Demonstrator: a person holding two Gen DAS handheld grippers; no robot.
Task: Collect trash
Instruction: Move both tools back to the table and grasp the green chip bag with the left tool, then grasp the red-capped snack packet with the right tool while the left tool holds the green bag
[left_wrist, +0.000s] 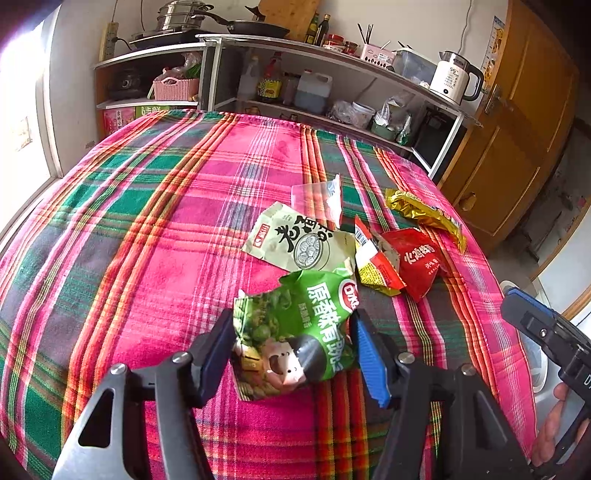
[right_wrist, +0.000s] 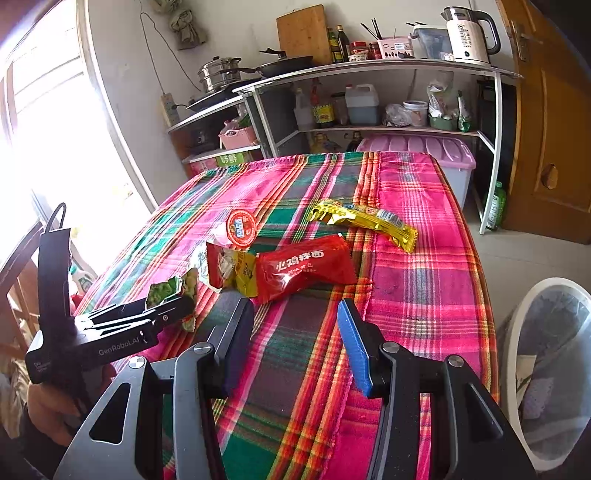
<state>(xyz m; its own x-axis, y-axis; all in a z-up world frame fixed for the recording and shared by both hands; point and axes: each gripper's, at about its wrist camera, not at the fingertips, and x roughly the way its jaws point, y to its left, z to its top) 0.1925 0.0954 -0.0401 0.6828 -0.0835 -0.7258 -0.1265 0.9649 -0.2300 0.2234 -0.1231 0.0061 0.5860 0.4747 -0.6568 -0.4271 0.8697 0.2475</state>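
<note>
Left gripper (left_wrist: 291, 350) is clamped on a crumpled green snack bag (left_wrist: 295, 328) at the near side of the plaid tabletop (left_wrist: 147, 221). Right gripper (right_wrist: 295, 347) stands released, nothing between its pads. Red wrapper (right_wrist: 303, 269) and gold wrapper (right_wrist: 365, 221) lie beyond; a white bin (right_wrist: 517, 332) stands beside the tabletop.

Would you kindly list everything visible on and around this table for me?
green snack bag: one, green, nearest table edge
pale wrapper: one, light green, behind it
clear packet: one, transparent, red round label, farther back
sachet: one, red-yellow, mid-table
red packet: one, red, beside sachet
gold wrapper: one, gold, far side
tablecloth: one, pink-green plaid, covering table
bin: one, white, floor beside table
shelf unit: one, grey, against wall
kettle: one, white, shelf top
left claw: one, black, around snack bag
right claw: one, black, open, empty
</note>
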